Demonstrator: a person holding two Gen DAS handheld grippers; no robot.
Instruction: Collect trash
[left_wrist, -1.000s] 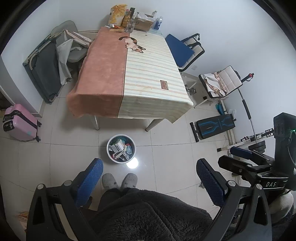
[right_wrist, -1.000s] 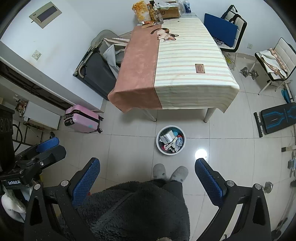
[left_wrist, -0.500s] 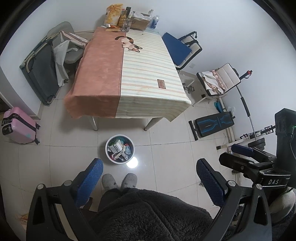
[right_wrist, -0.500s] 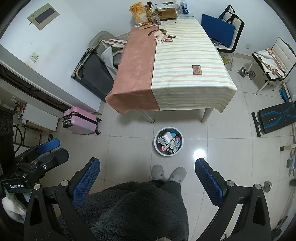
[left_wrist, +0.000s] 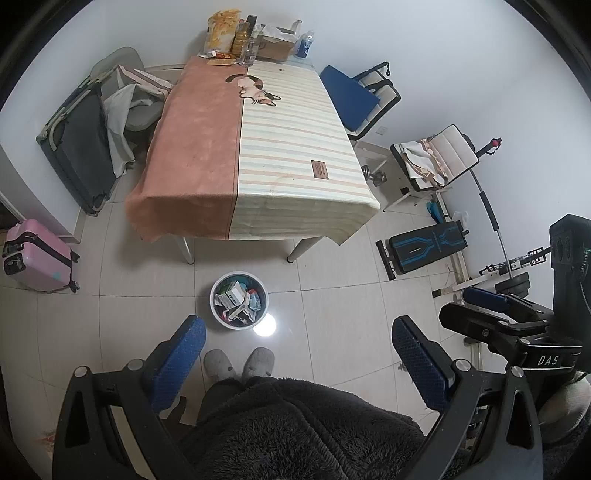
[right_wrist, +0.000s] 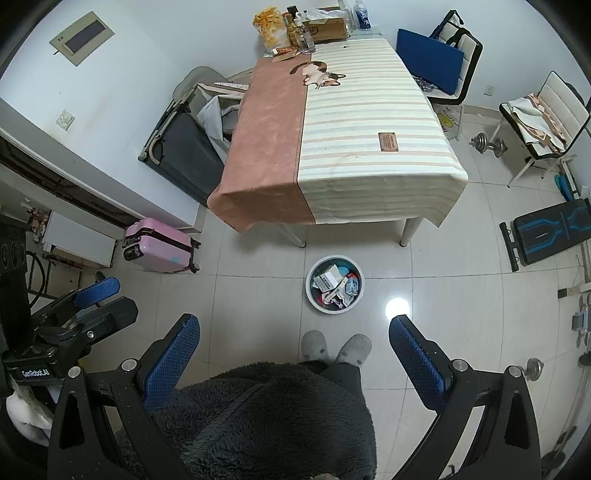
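Both tongs, the left gripper (left_wrist: 297, 354) and right gripper (right_wrist: 295, 350), are spread wide and hold nothing above the full trash bin (left_wrist: 239, 299).

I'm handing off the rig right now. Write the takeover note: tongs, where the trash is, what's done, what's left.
Left tongs: open, empty, held high above the floor.
Right tongs: open, empty, same height.
Trash bin: on the floor in front of the slippers, near the table, already holding packaging and paper.
Done: that trash is binned.
Left: no loose trash shows on the tablecloth; bottles, snack bag and box at the far end may need checking.
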